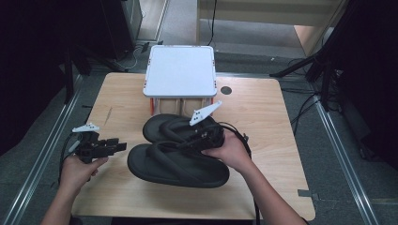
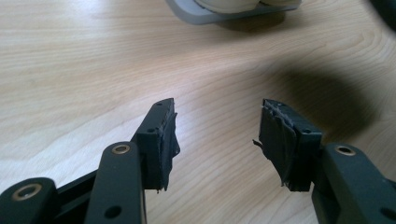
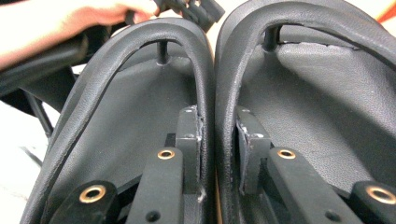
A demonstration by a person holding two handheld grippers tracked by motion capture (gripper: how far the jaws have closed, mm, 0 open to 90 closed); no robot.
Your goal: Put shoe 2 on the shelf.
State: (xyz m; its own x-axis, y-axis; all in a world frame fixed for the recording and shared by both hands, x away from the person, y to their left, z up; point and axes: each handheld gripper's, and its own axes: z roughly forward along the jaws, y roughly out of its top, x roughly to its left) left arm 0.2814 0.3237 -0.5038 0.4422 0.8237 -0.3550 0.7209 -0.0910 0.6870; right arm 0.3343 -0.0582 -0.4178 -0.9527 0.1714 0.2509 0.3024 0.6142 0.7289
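Two black thong sandals lie side by side on the wooden table (image 1: 263,112), the near sandal (image 1: 178,169) and the far sandal (image 1: 157,125). My right gripper (image 1: 197,138) comes in from the right over them. In the right gripper view its jaws (image 3: 215,116) stand one inside each sandal, pressing the left sandal's strap (image 3: 203,70) and the right sandal's strap (image 3: 225,70) together. My left gripper (image 1: 119,145) hovers left of the near sandal, pointing at it. It (image 2: 217,116) is open over bare wood, nothing between its fingers.
A white-topped rack (image 1: 180,70) with orange legs stands at the table's back edge, just behind the far sandal; its grey lower shelf (image 2: 196,14) carries pale things. A dark round hole (image 1: 226,90) sits right of it. Dark stands and cables flank the table.
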